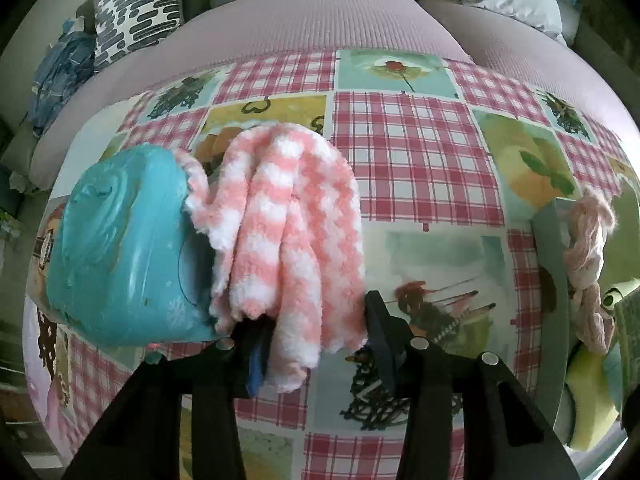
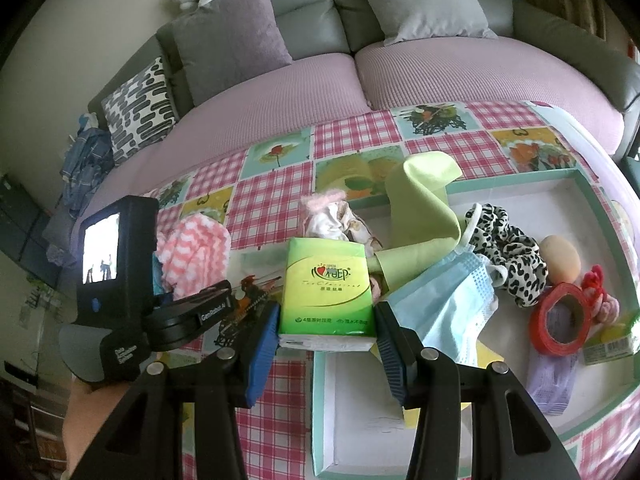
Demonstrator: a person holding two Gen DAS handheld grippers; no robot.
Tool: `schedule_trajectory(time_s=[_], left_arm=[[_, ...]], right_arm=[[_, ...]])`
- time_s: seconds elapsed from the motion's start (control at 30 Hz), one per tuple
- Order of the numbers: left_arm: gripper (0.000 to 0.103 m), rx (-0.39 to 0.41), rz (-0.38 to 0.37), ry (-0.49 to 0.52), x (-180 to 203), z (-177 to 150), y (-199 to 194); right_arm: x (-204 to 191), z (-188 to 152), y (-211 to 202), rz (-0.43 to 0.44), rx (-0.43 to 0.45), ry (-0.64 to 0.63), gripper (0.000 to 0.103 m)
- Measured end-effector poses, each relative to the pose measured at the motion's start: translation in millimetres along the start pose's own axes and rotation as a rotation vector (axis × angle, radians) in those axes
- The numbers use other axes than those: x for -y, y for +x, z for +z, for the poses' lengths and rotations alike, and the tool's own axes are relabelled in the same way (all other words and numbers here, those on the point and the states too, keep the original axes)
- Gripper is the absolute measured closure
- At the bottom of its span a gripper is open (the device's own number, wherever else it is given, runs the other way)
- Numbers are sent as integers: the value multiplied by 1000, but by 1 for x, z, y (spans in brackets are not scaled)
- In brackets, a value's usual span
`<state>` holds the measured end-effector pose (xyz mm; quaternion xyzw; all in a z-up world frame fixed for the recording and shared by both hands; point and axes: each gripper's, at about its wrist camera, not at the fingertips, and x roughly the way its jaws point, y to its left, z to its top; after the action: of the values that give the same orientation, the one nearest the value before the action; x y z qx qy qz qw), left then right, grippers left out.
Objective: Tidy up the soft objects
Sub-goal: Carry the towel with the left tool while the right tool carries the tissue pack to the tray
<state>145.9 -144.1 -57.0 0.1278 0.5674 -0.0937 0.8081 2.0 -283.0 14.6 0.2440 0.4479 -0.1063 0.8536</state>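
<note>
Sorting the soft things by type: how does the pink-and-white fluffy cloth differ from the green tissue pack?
The fluffy cloth is shaggy, striped pink and white; the tissue pack is smooth, glossy green with print. The cloth lies limp and folded; the pack keeps a boxy shape. The cloth sits on the tablecloth between the left gripper's jaws; the pack is clamped in the right gripper by the tray. Both are soft.

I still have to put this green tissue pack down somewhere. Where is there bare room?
Free: the white tray floor just below the green tissue pack, and the checked tablecloth between the fluffy pink-and-white cloth and the sofa. Crowded: the tray's right side, around the blue face mask, leopard-print scrunchie and red tape roll.
</note>
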Motion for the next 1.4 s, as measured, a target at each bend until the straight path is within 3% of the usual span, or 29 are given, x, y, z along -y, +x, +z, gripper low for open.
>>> schedule_trajectory(time_s=[0.17,0.33,0.47,0.67,0.9,1.0,1.17,1.4], left_arm=[[82,18,-22,13,3,-3,2],[89,23,-47,20,3,-8,2],[91,39,-120,-6,0,-12,-10],[91,139,-234,-10,0,-15,-58],[91,304,-330,60,7,-32,-132],[91,336,-379,119,20,-38,-150],[91,311,-437,210,47,-52,-155],[90,233,-464,329,84,-76,-147]], right_arm=[[-1,0,0,-2,-1,-1,53],[0,0,-2,-3,3,-4,53],[2,0,-5,-8,8,-2,53],[11,1,-24,-20,45,7,53],[32,0,-54,-53,103,43,53],[44,-2,-66,-76,120,74,53],[70,-13,-69,-115,100,138,53],[94,-38,-61,-164,30,187,53]])
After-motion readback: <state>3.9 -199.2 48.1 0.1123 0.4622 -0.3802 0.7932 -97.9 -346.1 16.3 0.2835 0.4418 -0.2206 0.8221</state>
